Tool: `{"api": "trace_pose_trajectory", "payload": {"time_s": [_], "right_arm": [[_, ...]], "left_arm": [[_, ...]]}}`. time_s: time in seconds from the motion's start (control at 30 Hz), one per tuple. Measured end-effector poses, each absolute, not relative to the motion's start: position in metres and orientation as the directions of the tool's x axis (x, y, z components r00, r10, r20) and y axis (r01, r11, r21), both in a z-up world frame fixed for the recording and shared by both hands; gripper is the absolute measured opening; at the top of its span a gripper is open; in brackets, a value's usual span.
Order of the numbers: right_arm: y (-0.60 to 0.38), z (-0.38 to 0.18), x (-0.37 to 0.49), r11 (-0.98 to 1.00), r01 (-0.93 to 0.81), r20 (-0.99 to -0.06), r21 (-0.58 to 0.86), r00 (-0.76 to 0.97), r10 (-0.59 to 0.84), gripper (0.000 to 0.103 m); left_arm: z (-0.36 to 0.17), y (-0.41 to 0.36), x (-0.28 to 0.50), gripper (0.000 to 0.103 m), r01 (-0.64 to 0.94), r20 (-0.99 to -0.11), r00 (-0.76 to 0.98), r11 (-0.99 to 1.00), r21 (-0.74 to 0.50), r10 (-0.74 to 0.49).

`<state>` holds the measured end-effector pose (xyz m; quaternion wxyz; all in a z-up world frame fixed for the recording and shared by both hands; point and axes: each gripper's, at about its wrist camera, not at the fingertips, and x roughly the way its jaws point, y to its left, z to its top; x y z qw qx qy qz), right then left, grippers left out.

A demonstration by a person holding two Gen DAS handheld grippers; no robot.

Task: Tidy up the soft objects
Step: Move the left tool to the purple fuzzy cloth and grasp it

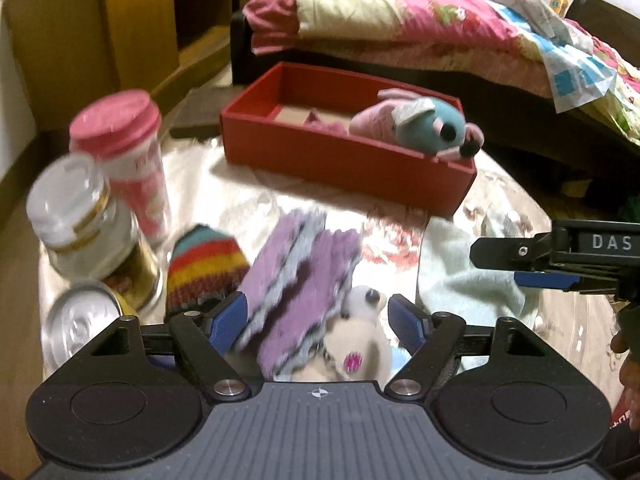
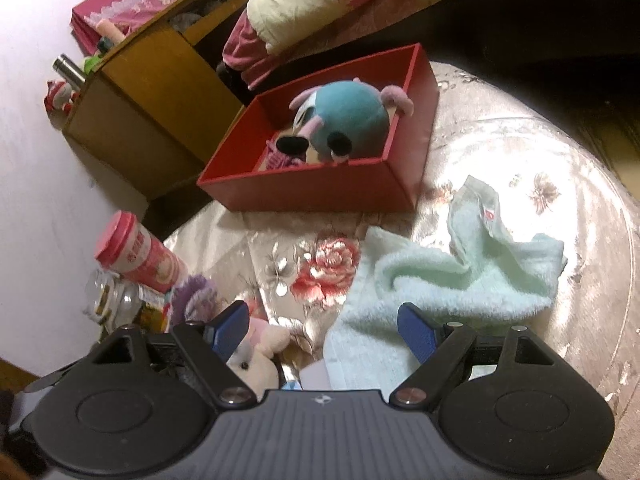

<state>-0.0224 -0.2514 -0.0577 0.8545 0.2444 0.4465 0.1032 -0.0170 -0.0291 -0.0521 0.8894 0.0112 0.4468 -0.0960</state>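
A: Two grippers logged. Left gripper: fingers spread wide, straddling a purple knitted cloth and a cream plush toy; contact with either not clear because of blur.

B: Right gripper?

A: Fingers spread as well, pinching nothing. It hovers over the near edge of the mint towel, which lies crumpled on the table. The cream plush shows at 7 o'clock under its left finger.

B: Next out in the left wrist view?

A: Striped knit item at 10 o'clock, just beside the purple cloth. Past it, a gold-banded jar, a can and a pink-lidded canister, all blurred.

B: And the box?

A: Red box at 12 o'clock on the table, open-topped. Blue-and-pink plush lies inside, at the box's right end in the left wrist view. Beyond it, a bed with pink bedding and a wooden cabinet at 11 o'clock.
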Motion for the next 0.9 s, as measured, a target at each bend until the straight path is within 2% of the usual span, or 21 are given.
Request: {"api": "trace_pose_trajectory", "payload": {"time_s": [0.2,0.3,0.5,0.67,0.7,0.73,0.8,0.9], "right_arm": [[-0.25,-0.063,-0.021,0.879,0.033,-0.738,0.476,0.558,0.379,0.056],[-0.257,-0.064,-0.019,0.875,0.045,-0.738,0.482,0.56,0.377,0.056],[-0.261,-0.06,-0.018,0.87,0.035,-0.73,0.492,0.562,0.39,0.057],[-0.26,-0.06,-0.015,0.869,0.036,-0.729,0.494,0.561,0.392,0.057],[-0.26,-0.06,-0.015,0.871,0.036,-0.732,0.49,0.56,0.389,0.057],[-0.261,-0.06,-0.014,0.873,0.035,-0.734,0.486,0.559,0.386,0.057],[-0.264,-0.061,-0.013,0.876,0.043,-0.736,0.48,0.562,0.376,0.057],[-0.273,-0.061,-0.011,0.872,0.067,-0.737,0.484,0.568,0.366,0.057]], "left_arm": [[-0.067,-0.034,-0.006,0.075,0.184,-0.826,0.542,0.981,-0.066,-0.157],[-0.068,-0.026,-0.005,0.075,0.157,-0.831,0.525,0.98,-0.121,-0.187],[-0.053,-0.014,0.003,0.075,0.138,-0.793,0.567,0.975,-0.174,-0.221],[-0.057,-0.026,0.027,0.073,0.141,-0.809,0.559,0.983,-0.121,-0.179],[-0.061,-0.03,0.031,0.067,0.148,-0.82,0.544,0.982,-0.116,-0.179],[-0.065,-0.033,0.034,0.054,0.15,-0.832,0.526,0.982,-0.112,-0.176],[-0.071,-0.036,0.037,0.037,0.155,-0.853,0.493,0.982,-0.107,-0.171],[-0.071,-0.033,0.036,0.031,0.164,-0.854,0.492,0.981,-0.102,-0.171]]}}
